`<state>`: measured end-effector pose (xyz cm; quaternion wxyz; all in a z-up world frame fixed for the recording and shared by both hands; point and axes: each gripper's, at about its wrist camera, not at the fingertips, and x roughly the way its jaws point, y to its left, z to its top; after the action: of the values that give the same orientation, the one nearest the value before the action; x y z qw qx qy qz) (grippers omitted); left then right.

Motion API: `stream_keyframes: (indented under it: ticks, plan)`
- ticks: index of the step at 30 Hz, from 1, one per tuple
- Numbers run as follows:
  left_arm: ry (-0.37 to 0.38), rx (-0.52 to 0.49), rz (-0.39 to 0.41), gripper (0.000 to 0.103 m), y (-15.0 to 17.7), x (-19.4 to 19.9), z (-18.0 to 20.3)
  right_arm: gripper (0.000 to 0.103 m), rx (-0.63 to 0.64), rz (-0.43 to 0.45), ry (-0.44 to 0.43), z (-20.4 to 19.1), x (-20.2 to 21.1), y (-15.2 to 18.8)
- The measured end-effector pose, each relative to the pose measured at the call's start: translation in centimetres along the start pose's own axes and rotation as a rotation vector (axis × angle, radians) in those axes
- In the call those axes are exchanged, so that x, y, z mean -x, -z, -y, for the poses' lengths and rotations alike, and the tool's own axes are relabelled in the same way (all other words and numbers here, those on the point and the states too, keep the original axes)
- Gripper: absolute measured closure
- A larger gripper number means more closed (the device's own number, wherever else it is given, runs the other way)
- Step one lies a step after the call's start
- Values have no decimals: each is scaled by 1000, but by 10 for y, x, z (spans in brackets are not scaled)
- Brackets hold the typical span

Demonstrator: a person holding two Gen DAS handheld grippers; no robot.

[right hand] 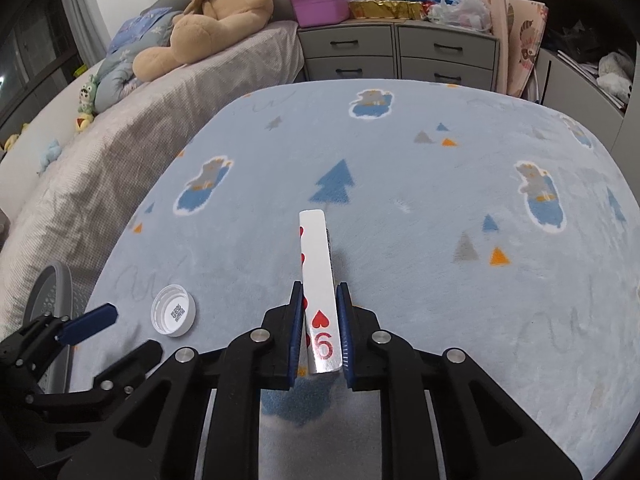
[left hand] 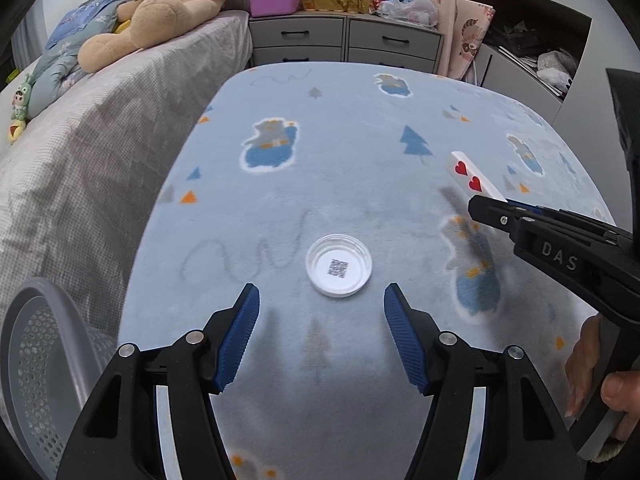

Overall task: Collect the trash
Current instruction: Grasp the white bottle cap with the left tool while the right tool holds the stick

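My right tongs [right hand: 320,320] pinch the playing card [right hand: 318,264]; my left tongs [left hand: 322,308] gape, bottle cap [left hand: 339,270] at twelve o'clock.

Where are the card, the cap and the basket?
card [right hand: 320,280]: right wrist view, its white face.
cap [left hand: 339,270]: left wrist view, its inner floor.
basket [left hand: 40,344]: left wrist view, its perforated inner wall.

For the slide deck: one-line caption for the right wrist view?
Right gripper clamps a six-of-hearts card above the blanket; white cap lies nearby.
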<state>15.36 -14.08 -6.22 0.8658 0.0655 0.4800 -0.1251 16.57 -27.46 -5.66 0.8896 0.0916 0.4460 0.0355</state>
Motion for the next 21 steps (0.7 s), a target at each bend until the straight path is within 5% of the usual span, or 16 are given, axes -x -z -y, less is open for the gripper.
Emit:
stream_keyframes:
  ticks: [16,21]
  plan:
    - [-22,-1,-27,42,-13,-35,8,86,-24,17,3,8,3,-2]
    - [-15,-18,-11,64,-13,-31,10,86,-28,16,6,11,3,-2]
